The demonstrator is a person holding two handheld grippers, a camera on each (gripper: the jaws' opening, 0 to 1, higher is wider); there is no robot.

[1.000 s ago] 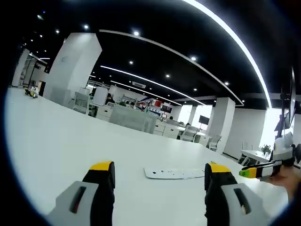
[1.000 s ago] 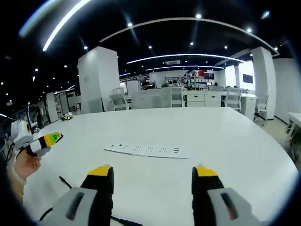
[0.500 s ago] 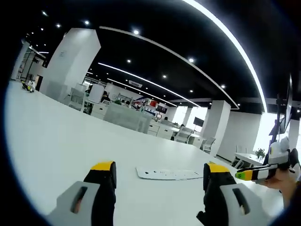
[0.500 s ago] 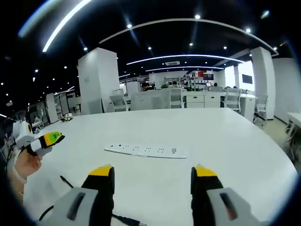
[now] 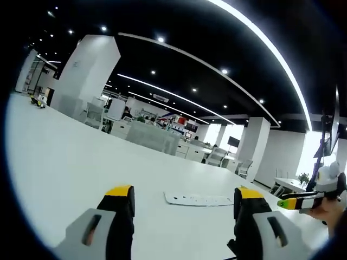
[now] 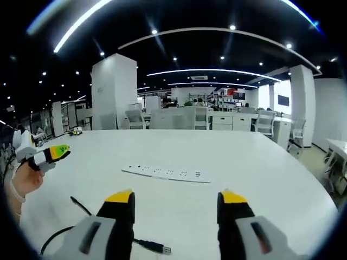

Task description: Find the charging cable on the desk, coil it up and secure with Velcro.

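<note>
More of the black charging cable [image 6: 103, 232] is seen in the right gripper view than half a second ago: its USB plug [image 6: 161, 249] is now shown at the bottom centre, between the jaws, lying on the white table [image 6: 260, 179]. The cable is run from the plug leftward and up toward the lower left of the frame. The right hand-held gripper [image 6: 175, 199] is held with jaws spread wide, nothing between them. A white power strip [image 6: 165, 173] is laid flat at mid-frame, well beyond the cable. The left hand-held gripper [image 6: 47, 155] is seen at the left edge, gripped by a hand [image 6: 24, 181].

In the left gripper view, the left hand-held gripper [image 5: 184, 193] is likewise spread wide and empty; the power strip [image 5: 199, 199] is lying between its tips. The right hand-held gripper [image 5: 303, 202] is seen at the right edge.
</note>
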